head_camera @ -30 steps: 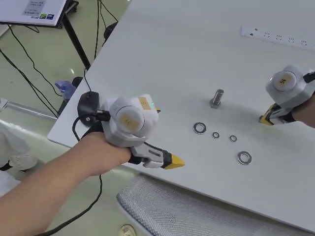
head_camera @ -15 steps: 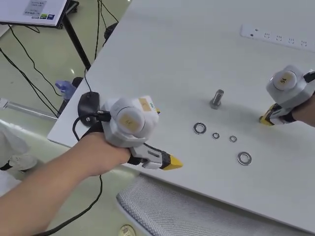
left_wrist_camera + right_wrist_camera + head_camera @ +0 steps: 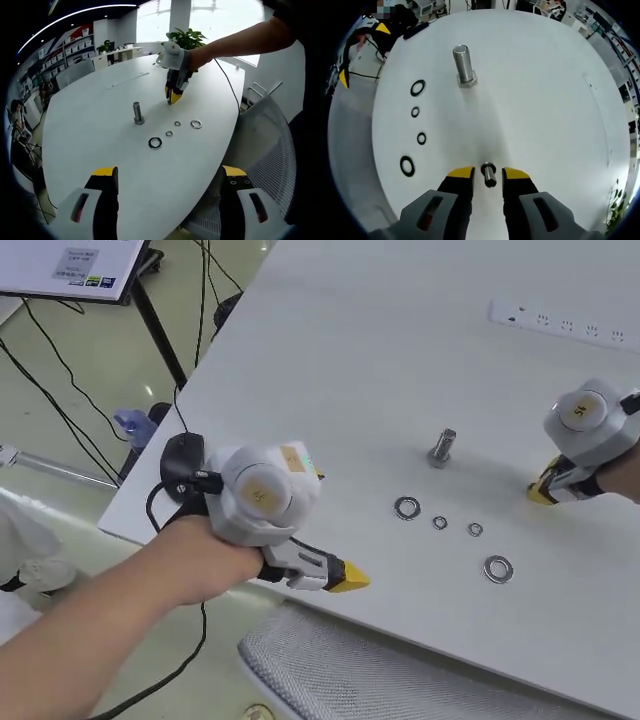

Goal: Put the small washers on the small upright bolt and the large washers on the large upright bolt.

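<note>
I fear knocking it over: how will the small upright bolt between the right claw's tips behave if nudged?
The small bolt stands slim on a narrow base, so it probably tips easily. Being round, on the smooth table it would likely roll once down. It looks metal, so stiff.

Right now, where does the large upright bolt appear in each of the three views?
Head view: the large upright bolt stands right of centre, above and right of the nearest large washer.
Left gripper view: bolt left of centre, above and left of that washer.
Right gripper view: bolt in the upper middle, right of that washer.
Shared landmark: that large washer, the one closest to the bolt.
</note>
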Demonstrator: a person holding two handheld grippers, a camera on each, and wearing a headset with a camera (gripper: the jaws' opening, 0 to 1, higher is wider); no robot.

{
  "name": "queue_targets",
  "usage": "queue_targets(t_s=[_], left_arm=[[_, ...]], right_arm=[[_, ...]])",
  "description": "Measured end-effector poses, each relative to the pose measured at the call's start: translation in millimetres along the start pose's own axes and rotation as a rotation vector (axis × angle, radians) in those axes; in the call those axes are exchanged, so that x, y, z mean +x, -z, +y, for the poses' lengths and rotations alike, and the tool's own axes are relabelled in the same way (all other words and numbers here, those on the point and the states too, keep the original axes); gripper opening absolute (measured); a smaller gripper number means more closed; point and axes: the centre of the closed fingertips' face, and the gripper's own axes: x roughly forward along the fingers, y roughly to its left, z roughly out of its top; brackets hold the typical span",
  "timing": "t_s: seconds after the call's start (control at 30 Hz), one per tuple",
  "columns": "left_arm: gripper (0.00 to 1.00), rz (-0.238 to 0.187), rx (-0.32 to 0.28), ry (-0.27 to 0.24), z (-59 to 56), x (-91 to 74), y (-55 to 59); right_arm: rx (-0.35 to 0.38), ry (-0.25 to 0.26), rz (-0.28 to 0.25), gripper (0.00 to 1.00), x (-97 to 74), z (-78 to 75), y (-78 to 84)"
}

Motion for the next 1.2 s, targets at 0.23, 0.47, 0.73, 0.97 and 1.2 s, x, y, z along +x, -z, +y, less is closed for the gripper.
queue_targets(t_s=[0.23,0.47,0.73,0.97,1.2], left_arm=[[0.83,-0.001,0.009,0.000,-0.2,-1.5,-2.4],[0.83,-0.009,0.008,-0.003,0.3,-4.2,-5.0],[0.87,-0.020,0.012,-0.005,-1.3,-5.6,-10.8],[0.91,-0.030,0.020,-0.009,-4.2,-8.2,-13.8],[0.91,-0.028,0.017,-0.004,-7.0,-9.1,-13.0]], right_arm=[[-0.006,0.002,-0.012,0.25,-10.3,-1.6,-4.2],[-0.022,0.018,-0.031,0.25,-29.1,1.0,-14.0],[-0.050,0.030,-0.061,0.26,-49.2,11.0,-28.2],[-0.056,0.023,-0.075,0.28,-56.3,21.0,-32.9],[-0.093,0.000,-0.074,0.28,-55.7,36.0,-31.7]])
